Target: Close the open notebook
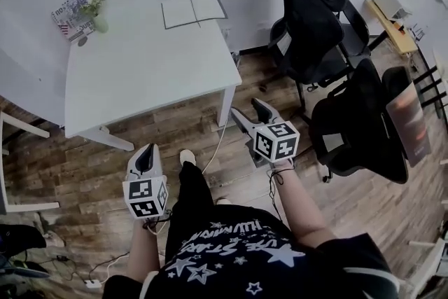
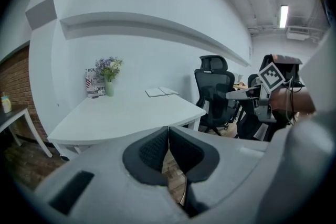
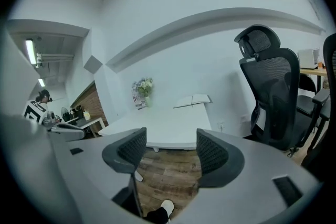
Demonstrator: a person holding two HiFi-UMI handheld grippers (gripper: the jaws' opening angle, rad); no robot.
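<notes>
Approach step: the notebook (image 1: 194,10) lies open at the far edge of the worktop (image 1: 147,66), well apart from the left claw (image 1: 147,150), pinched together on nothing, and the right claw (image 1: 251,113), spread wide and empty, which likely must reach a cover next and flip it.

An office — white desk (image 1: 140,73), black mesh swivel chairs (image 1: 311,31), strip lights (image 2: 284,16).

Right gripper (image 3: 170,150): grey jaws with black ribbed pads wide apart, nothing between; brown wooden plank floor (image 3: 170,178) shows through gap. Beyond: white rectangular table (image 3: 168,132); open white notebook (image 3: 193,100) at far edge; bouquet of pale flowers in small vase (image 3: 144,89) near wall. Black mesh office chair (image 3: 273,97) at right.
</notes>
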